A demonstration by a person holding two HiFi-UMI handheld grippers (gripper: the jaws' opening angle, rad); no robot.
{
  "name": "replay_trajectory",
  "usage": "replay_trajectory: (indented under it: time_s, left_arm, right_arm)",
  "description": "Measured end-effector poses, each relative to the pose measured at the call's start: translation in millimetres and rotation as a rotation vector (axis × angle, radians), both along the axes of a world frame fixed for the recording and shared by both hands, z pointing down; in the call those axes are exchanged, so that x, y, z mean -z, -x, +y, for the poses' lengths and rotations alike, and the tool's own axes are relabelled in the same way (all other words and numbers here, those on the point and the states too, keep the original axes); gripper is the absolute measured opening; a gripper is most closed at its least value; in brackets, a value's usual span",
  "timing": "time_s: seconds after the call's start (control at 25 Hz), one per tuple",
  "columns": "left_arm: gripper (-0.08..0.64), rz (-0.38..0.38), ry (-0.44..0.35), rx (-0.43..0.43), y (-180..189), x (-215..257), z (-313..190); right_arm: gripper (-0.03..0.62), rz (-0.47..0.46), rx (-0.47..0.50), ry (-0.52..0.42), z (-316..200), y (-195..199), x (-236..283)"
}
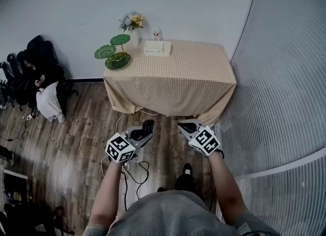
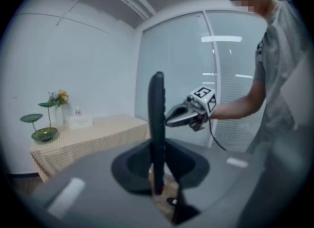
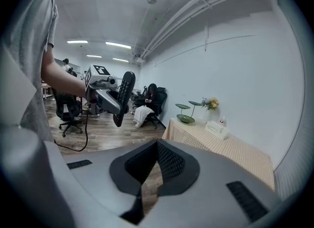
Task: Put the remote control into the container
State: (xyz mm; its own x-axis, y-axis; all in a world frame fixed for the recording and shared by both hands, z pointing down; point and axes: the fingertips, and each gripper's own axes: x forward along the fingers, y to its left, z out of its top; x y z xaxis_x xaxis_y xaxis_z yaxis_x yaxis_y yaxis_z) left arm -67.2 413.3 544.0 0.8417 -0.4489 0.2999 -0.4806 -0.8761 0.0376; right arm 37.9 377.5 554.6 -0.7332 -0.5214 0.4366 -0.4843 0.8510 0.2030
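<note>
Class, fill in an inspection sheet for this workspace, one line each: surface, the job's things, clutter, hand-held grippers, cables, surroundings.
Surface: table under a checked cloth, ahead of the person.
Job's things: remote control upright in the left hand-held gripper; white container near the table's back edge.
Clutter: green leaf-shaped stand, flower vase and small bottle on the table.
Grippers: left hand-held gripper shut on the remote control; right hand-held gripper shut, nothing between its jaws.
Cables: cable looping on the floor by the person's feet.
Surroundings: wood floor, office chairs at left, ribbed partition at right.
</note>
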Motion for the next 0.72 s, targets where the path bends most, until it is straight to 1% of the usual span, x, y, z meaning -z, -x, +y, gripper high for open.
replay_trajectory:
  time_s: [0.16,0.28,0.48,0.72]
  left_arm:
    - [0.06,0.007,0.011,0.001,-1.5,-2.8,-5.4]
    - [0.06,0.007,0.015,0.009,-5.5,-4.9,-15.7]
    - [0.061,0.029,0.027,0.022,-11.9,-5.7,-30.3]
    - [0.061,0.024,0.038,0.044,-20.6,-8.9,-56.1]
  right_arm:
    - [0.018,-0.049,0.021,0.028,-1.9,4.7,0.3]
    - [0.018,-0.031,0.037,0.021,-10.7,3.3,-3.9]
    - [0.018,-0.018,0.061,0.02,-20.0,2.1,-11.0]
    - [0.018,0.001,0.084,0.014,-44.6,-6.1,-17.2]
